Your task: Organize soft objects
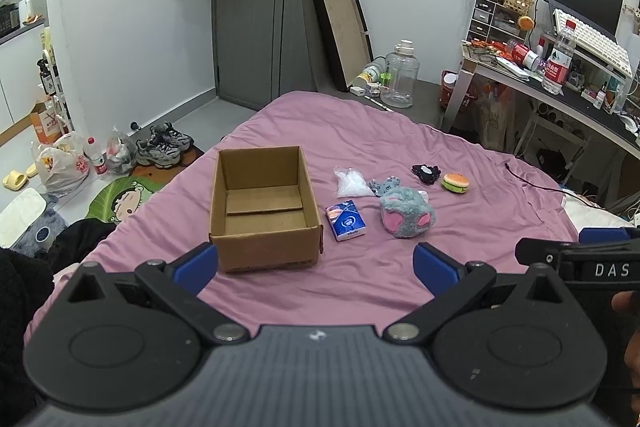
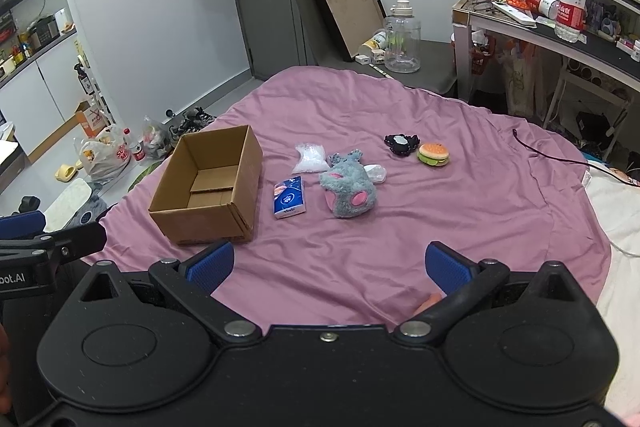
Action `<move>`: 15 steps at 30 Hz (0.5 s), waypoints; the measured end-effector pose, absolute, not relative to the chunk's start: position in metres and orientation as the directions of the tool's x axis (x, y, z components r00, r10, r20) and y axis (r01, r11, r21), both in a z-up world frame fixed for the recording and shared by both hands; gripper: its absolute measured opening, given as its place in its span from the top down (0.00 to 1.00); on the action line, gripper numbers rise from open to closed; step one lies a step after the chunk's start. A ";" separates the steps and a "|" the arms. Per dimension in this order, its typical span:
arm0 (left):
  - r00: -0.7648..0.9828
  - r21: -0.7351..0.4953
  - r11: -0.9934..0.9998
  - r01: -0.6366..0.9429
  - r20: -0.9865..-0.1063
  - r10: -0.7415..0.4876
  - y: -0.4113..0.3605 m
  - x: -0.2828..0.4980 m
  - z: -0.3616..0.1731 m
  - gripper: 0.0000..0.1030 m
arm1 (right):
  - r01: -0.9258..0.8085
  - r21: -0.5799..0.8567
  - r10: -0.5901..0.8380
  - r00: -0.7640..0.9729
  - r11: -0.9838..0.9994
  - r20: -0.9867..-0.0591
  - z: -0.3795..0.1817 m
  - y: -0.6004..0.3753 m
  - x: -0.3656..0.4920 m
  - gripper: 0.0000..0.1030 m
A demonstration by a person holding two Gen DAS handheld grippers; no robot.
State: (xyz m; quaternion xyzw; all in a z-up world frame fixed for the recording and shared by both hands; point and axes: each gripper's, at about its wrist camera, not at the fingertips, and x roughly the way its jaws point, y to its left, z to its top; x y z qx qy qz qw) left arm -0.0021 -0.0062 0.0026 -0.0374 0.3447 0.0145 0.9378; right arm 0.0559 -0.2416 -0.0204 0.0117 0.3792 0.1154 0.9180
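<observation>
Across the middle of both views, on the purple bed, the soft things lie in a loose row right of the empty cardboard box: tissue pack, grey plush, clear bag, burger toy; none is boxed yet. Left tongs and right tongs both hang spread wide and empty at the lower frame, likely ready for a first pick; the box sits close, presumably to receive them.

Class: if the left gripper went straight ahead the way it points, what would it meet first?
Probably the cardboard box, just ahead of the open left gripper; depth is uncertain, so it might pass its right edge.
</observation>
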 end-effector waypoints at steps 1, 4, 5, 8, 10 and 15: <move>0.761 -0.058 0.997 -0.053 -0.649 0.003 -0.007 -0.001 0.002 0.00 | -0.203 0.109 0.220 0.684 0.973 -0.695 -0.021 -0.242 0.057 0.00; 0.762 -0.059 0.997 -0.057 -0.648 0.005 -0.007 0.001 0.001 0.00 | -0.205 0.112 0.224 0.678 0.972 -0.700 -0.024 -0.241 0.061 0.00; 0.762 -0.060 0.997 -0.056 -0.648 0.004 -0.007 0.003 0.001 0.00 | -0.205 0.113 0.224 0.677 0.972 -0.701 -0.025 -0.241 0.062 0.00; 0.756 -0.056 0.997 -0.059 -0.655 0.008 -0.007 0.012 -0.002 0.00 | -0.195 0.122 0.224 0.676 0.973 -0.703 -0.027 -0.243 0.068 0.00; 0.753 -0.059 0.997 -0.060 -0.658 0.006 -0.006 0.019 -0.005 0.00 | -0.190 0.128 0.224 0.670 0.973 -0.708 -0.030 -0.244 0.074 0.00; 0.745 -0.058 0.997 -0.057 -0.667 0.004 -0.009 0.034 -0.013 0.00 | -0.155 0.164 0.226 0.670 0.974 -0.707 -0.035 -0.256 0.090 0.00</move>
